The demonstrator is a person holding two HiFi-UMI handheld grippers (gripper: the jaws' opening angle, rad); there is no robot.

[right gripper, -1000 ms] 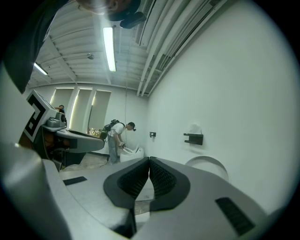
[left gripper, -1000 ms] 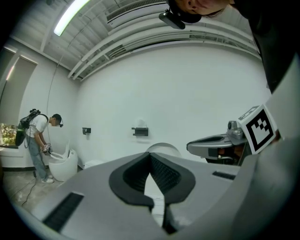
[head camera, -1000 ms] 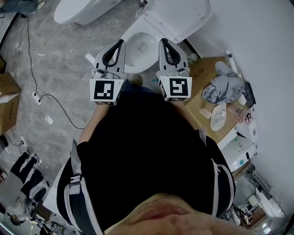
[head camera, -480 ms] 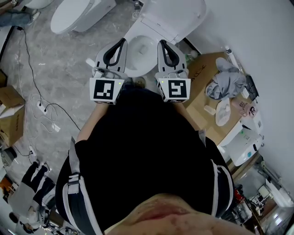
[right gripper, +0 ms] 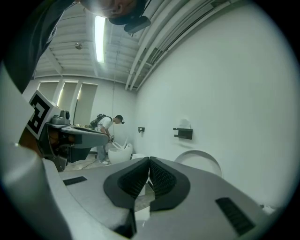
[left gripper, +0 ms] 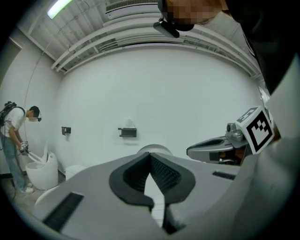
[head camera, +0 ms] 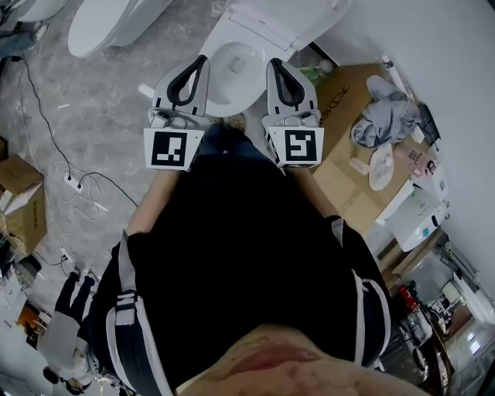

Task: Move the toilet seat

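Both the left tongs (head camera: 201,63) and the right tongs (head camera: 274,65) are pressed together on nothing, held level side by side and flanking the bowl (head camera: 232,73). The seat (head camera: 282,17) stands raised just ahead, between them and untouched. The closed tips are probably meant to push it down.

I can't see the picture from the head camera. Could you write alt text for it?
Seen from above, a person in a black top holds the left gripper and the right gripper, both shut and empty, toward a white toilet with its lid up. A cardboard box bearing a grey cloth stands at right; cables trail on the floor at left.
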